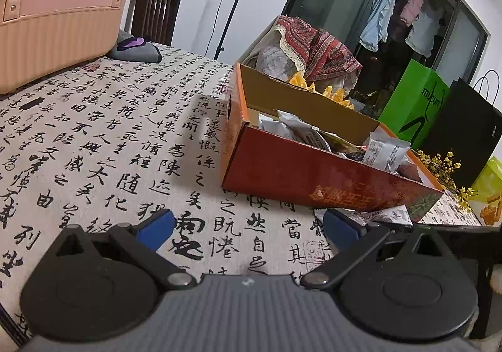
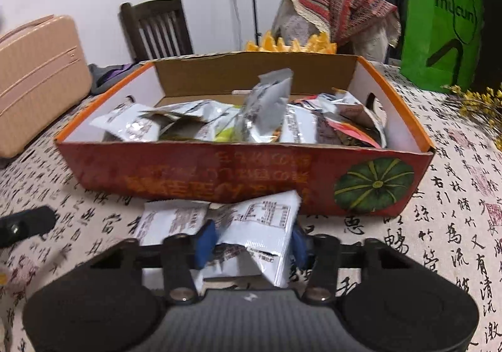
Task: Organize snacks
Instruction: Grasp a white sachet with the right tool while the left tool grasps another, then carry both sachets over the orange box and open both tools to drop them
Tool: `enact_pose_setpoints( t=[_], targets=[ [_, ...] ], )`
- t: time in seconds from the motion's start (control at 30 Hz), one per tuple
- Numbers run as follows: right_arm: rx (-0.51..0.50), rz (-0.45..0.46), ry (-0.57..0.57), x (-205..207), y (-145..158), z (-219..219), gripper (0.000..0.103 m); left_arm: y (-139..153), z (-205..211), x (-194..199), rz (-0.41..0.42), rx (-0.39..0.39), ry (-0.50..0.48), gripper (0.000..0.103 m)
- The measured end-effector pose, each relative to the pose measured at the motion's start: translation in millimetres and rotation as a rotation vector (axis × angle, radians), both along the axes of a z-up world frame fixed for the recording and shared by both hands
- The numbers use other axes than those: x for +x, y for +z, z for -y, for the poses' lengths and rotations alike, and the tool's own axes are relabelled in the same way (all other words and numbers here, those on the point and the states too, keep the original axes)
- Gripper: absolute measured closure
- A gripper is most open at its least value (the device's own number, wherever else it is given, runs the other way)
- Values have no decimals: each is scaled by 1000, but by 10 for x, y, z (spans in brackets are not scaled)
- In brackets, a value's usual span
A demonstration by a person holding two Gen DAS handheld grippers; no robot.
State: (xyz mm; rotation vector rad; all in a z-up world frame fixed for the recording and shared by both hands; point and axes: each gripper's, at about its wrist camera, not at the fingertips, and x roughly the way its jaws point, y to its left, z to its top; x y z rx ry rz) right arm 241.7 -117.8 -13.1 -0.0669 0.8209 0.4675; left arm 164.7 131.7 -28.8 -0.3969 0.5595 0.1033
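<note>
A red and orange cardboard box (image 2: 219,176) stands on the table and holds several silver and white snack packets (image 2: 266,110). It also shows in the left wrist view (image 1: 313,176). My right gripper (image 2: 251,245) is shut on a white snack packet (image 2: 266,226) just in front of the box's near wall. Another white packet (image 2: 169,220) lies on the cloth beside it. My left gripper (image 1: 248,226) is open and empty, low over the cloth left of the box.
The table has a calligraphy-print cloth (image 1: 125,138). A pink suitcase (image 1: 59,13) lies at the far left, a dark chair (image 2: 157,28) behind. A green paper bag (image 2: 439,28), a patterned cloth bundle (image 2: 339,9) and yellow flowers (image 2: 483,104) stand at the right.
</note>
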Motion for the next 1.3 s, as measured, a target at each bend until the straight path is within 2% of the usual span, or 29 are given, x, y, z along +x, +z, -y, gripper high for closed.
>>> enact_pose_setpoints(
  t=[0.2, 0.37, 0.5, 0.63, 0.8, 1.03, 1.2, 1.3],
  targets=[
    [14, 63, 22, -209, 100, 92, 74, -10, 0, 9, -8, 6, 15, 0],
    [48, 111, 18, -323, 207, 273, 75, -1, 55, 42, -54, 50, 38, 0],
    [86, 142, 4, -390, 271, 479, 75, 100, 132, 36, -64, 46, 28, 0],
    [130, 161, -21, -431, 287, 709, 75, 237, 356, 97, -66, 102, 6, 0],
    [188, 174, -56, -456, 269, 979, 75, 294, 670, 256, -97, 125, -25, 0],
    [243, 207, -116, -462, 201, 1199, 75, 231, 1084, 556, -162, 150, -25, 0],
    [249, 224, -134, -471, 185, 1244, 75, 140, 1361, 751, -209, 243, 27, 0],
    [253, 236, -143, -496, 186, 1260, 75, 66, 1397, 823, -238, 257, 49, 0]
  ],
)
